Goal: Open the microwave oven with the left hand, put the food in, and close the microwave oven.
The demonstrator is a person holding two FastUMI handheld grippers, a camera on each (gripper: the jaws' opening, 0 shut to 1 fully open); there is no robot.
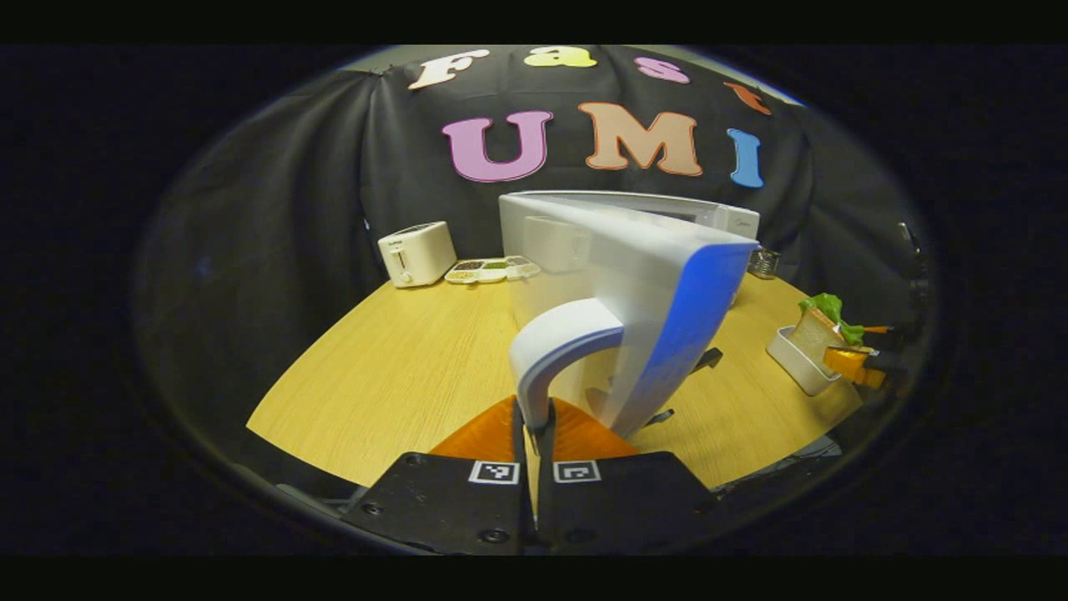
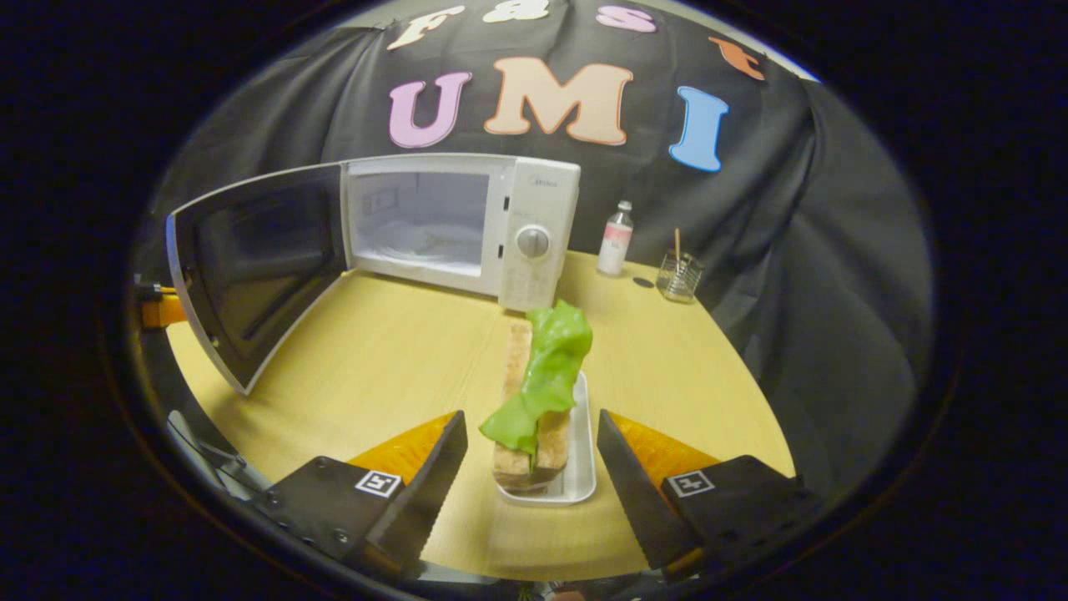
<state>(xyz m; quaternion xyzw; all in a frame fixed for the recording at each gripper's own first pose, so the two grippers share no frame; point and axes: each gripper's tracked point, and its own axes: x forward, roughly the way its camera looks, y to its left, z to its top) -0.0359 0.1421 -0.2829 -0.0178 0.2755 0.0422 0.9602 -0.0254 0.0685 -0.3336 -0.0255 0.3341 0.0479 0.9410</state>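
The white microwave (image 2: 534, 242) stands at the back of the wooden table (image 2: 375, 351), its door (image 2: 250, 267) swung wide and the pale cavity (image 2: 417, 225) showing. In the left gripper view the door (image 1: 659, 309) looms close, and my left gripper (image 1: 534, 417) is shut on the lower end of its curved white handle (image 1: 559, 342). The food is a sandwich with a green lettuce leaf (image 2: 542, 384), standing in a small white tray (image 2: 584, 476). My right gripper (image 2: 531, 421) is open with a finger on either side of the tray, touching nothing. The sandwich (image 1: 813, 330) also appears far right in the left gripper view.
A white toaster (image 1: 415, 255) and a divided dish (image 1: 492, 269) sit at the table's back left. To the right of the microwave stand a small bottle (image 2: 616, 239) and a glass holder with a stick (image 2: 678, 275). The table's rounded edge runs close on the right.
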